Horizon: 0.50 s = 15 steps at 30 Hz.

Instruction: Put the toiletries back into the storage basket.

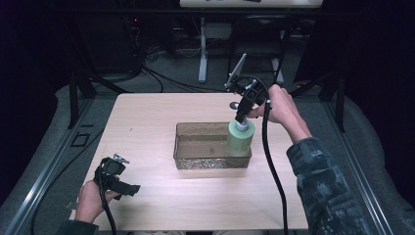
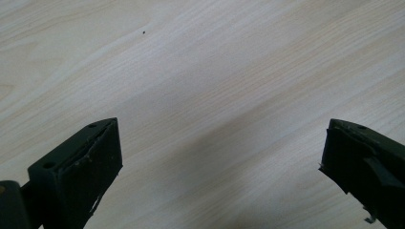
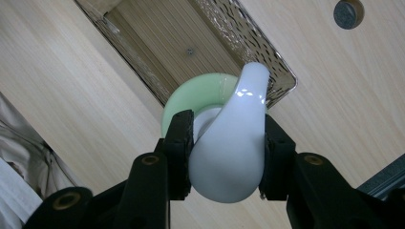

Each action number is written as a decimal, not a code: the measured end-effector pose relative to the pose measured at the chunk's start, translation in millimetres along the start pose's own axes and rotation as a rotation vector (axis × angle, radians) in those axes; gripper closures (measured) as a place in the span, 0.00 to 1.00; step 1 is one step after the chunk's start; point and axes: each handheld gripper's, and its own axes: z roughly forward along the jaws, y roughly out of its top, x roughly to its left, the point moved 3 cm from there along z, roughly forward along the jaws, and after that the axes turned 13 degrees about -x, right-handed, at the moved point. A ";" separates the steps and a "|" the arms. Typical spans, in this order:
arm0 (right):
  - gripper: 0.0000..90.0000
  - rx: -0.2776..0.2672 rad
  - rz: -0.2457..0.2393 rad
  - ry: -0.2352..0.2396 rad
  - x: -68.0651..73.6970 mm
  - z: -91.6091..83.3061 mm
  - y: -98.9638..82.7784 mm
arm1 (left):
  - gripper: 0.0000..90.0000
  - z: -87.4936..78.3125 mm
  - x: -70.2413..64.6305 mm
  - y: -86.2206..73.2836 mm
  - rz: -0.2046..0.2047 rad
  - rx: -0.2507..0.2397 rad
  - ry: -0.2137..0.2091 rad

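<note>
A pale green pump bottle [image 1: 240,138] with a white pump head [image 3: 232,143] hangs upright over the right end of a clear, shallow rectangular bin [image 1: 191,145] at the table's middle. My right gripper [image 1: 241,117] points down from above and is shut on the pump head, its jaws pressed on either side of it [image 3: 224,150]. The bottle's green body [image 3: 191,95] shows below the pump, above the bin's corner [image 3: 282,78]. My left gripper [image 1: 128,188] rests low at the table's front left, open, with bare wood between its jaws [image 2: 219,162].
The light wooden table [image 1: 147,122] has a small dark round hole or cap [image 3: 348,13] near the bin. Black cables trail from both grippers. Stands, legs and cables occupy the dark floor behind the table. A camouflage sleeve [image 1: 328,191] reaches over the right front.
</note>
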 end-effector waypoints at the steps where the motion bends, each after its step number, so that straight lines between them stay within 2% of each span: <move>1: 0.70 0.000 0.001 0.001 -0.2 0.4 -0.1 | 0.00 0.0 0.0 0.0 0.000 0.000 0.000; 15: 0.70 -0.009 0.006 0.001 -1.8 3.1 -0.3 | 0.00 -0.1 0.8 -0.1 0.003 0.001 -0.001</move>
